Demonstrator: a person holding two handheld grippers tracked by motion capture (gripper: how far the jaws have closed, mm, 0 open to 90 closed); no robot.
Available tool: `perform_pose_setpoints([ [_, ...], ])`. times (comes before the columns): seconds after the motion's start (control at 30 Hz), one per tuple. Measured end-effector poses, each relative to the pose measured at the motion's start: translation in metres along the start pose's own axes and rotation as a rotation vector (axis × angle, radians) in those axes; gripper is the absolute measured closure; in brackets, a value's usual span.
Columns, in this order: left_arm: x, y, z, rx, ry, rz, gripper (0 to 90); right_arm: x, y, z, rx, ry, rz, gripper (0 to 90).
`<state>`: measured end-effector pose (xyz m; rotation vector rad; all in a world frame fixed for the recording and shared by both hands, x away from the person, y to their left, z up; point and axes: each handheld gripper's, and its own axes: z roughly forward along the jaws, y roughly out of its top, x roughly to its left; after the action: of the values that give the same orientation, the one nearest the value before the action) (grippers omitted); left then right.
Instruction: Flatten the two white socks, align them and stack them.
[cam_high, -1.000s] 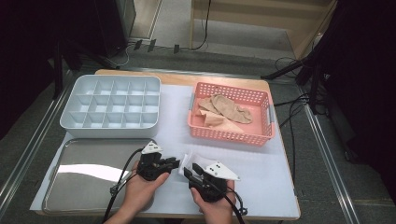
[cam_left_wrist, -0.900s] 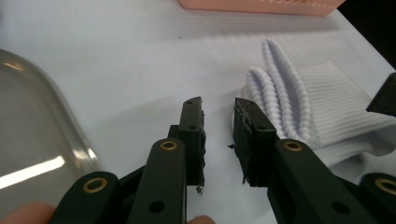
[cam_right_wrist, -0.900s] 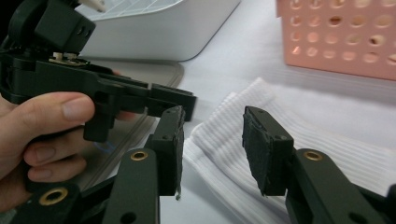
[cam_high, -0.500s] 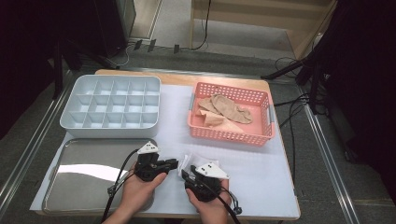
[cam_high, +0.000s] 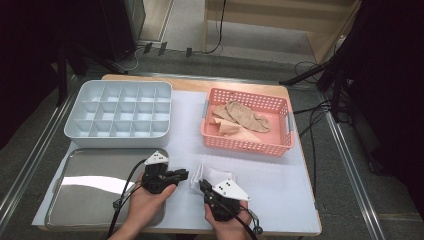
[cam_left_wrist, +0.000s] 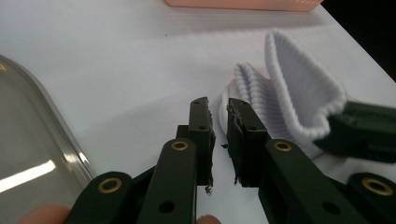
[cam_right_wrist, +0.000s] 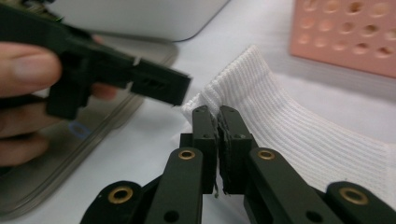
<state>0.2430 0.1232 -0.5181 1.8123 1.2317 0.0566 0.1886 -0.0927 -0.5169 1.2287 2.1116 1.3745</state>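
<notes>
**White sock gripped at the cuff, sorting barely begun**

Nearest the person, the steel tray (cam_high: 75, 192) is the landmark. Beyond it stands the grey compartment box (cam_high: 120, 112), unfilled. Right of that, the pink basket (cam_high: 246, 121) holds beige socks (cam_high: 240, 118). Just right of the tray lies the white sock (cam_high: 212, 175). The right gripper (cam_right_wrist: 217, 112), jaws just closing, pinches its cuff. The left gripper (cam_left_wrist: 219, 103) appears nearly shut beside the fabric, seemingly on nothing.

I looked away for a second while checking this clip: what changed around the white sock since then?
The right gripper has just closed its jaws on the ribbed cuff of the white sock. The left gripper, jaws nearly together with a narrow gap, sits at the sock's edge, hardly moved. The compartment tray, the metal tray and the pink basket stayed as they were.
</notes>
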Motion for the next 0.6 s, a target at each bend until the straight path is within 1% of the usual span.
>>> perform_pose_setpoints([
  [0.03, 0.0, 0.0, 0.0, -0.003, 0.003, 0.0, 80.9, 0.001, -0.002, 0.002, 0.012, 0.005, -0.01, 86.4],
  [0.07, -0.001, 0.0, 0.0, -0.006, 0.0, 0.001, 79.8, 0.002, -0.007, 0.009, 0.053, 0.013, -0.013, 84.6],
  [0.1, -0.001, 0.0, 0.0, -0.012, 0.001, 0.002, 79.8, 0.002, -0.007, 0.009, 0.053, 0.013, -0.013, 84.6],
  [0.13, -0.002, 0.0, -0.001, -0.017, -0.001, 0.003, 78.2, -0.001, -0.009, 0.014, 0.073, 0.039, 0.0, 81.6],
  [0.17, -0.003, 0.001, -0.001, -0.021, -0.002, 0.002, 78.2, -0.001, -0.009, 0.014, 0.073, 0.039, 0.0, 75.9],
  [0.2, -0.003, 0.001, -0.001, -0.026, -0.005, -0.004, 77.2, -0.002, -0.009, 0.014, 0.071, 0.051, 0.008, 71.7],
  [0.27, -0.005, 0.002, -0.002, -0.039, 0.0, -0.003, 74.4, -0.004, -0.006, 0.008, 0.061, 0.077, 0.045, 65.7],
  [0.3, -0.005, 0.003, -0.004, -0.05, -0.004, -0.005, 71.8, -0.008, -0.003, 0.0, 0.04, 0.096, 0.071, 59.6],
  [0.37, -0.007, 0.004, -0.005, -0.06, -0.012, -0.001, 70.9, -0.017, 0.001, -0.014, 0.02, 0.109, 0.117, 57.9],
  [0.4, -0.009, 0.004, -0.006, -0.067, -0.013, -0.002, 70.0, -0.023, 0.002, -0.021, 0.007, 0.102, 0.137, 57.3],
  [0.43, -0.009, 0.004, -0.006, -0.067, -0.013, -0.002, 68.8, -0.023, 0.002, -0.021, 0.007, 0.102, 0.137, 57.3],
  [0.47, -0.01, 0.004, -0.006, -0.064, -0.026, 0.01, 68.8, -0.028, 0.003, -0.028, -0.008, 0.087, 0.149, 57.1],
  [0.5, -0.012, 0.005, -0.006, -0.062, -0.022, 0.018, 67.6, -0.035, 0.003, -0.037, -0.021, 0.056, 0.16, 57.1],
  [0.53, -0.015, 0.005, -0.004, -0.051, -0.024, 0.031, 65.6, -0.045, 0.002, -0.046, -0.02, -0.003, 0.18, 57.1],
  [0.57, -0.015, 0.005, -0.004, -0.051, -0.024, 0.031, 64.3, -0.045, 0.002, -0.046, -0.02, -0.003, 0.18, 57.1],
  [0.6, -0.017, 0.005, -0.002, -0.046, -0.034, 0.033, 62.3, -0.057, -0.003, -0.053, -0.012, -0.068, 0.214, 55.7],
])
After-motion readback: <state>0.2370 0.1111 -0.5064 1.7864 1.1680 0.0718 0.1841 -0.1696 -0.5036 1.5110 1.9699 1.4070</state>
